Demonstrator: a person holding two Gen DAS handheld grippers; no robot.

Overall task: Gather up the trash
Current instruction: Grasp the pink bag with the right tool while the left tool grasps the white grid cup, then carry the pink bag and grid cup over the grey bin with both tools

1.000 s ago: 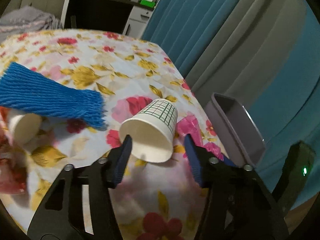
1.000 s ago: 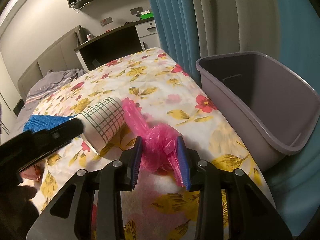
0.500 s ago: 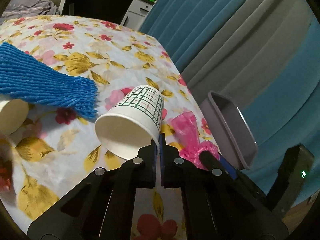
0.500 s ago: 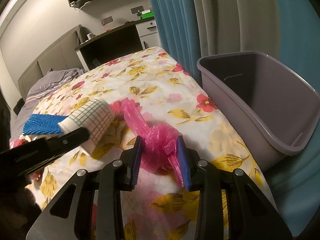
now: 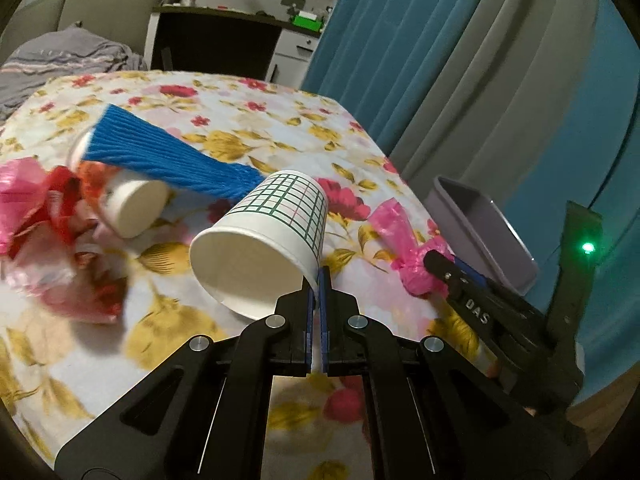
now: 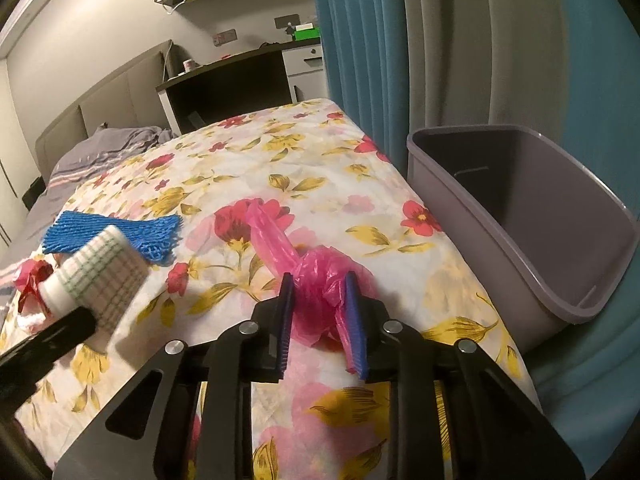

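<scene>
My left gripper [image 5: 317, 280] is shut on the rim of a white paper cup with a green grid [image 5: 272, 240] and holds it lifted above the floral bedspread; the cup also shows in the right wrist view [image 6: 96, 276]. My right gripper [image 6: 318, 296] is closed around a crumpled pink plastic bag [image 6: 316, 276] that lies on the bed; the bag also shows in the left wrist view [image 5: 412, 256]. A grey plastic bin [image 6: 532, 216] stands off the bed's right edge, and it shows in the left wrist view [image 5: 484, 232] too.
A blue foam net [image 5: 168, 156] lies on a second white cup [image 5: 132, 204]. Red and pink wrappers [image 5: 48, 232] sit at the left. The floral bedspread [image 6: 280, 160] ends at blue-grey curtains [image 6: 400, 48]; a dark desk [image 5: 216, 48] stands behind.
My left gripper has closed on the grid cup's rim and lifted it up and left, away from the pink bag. My right gripper stays on the pink bag.
</scene>
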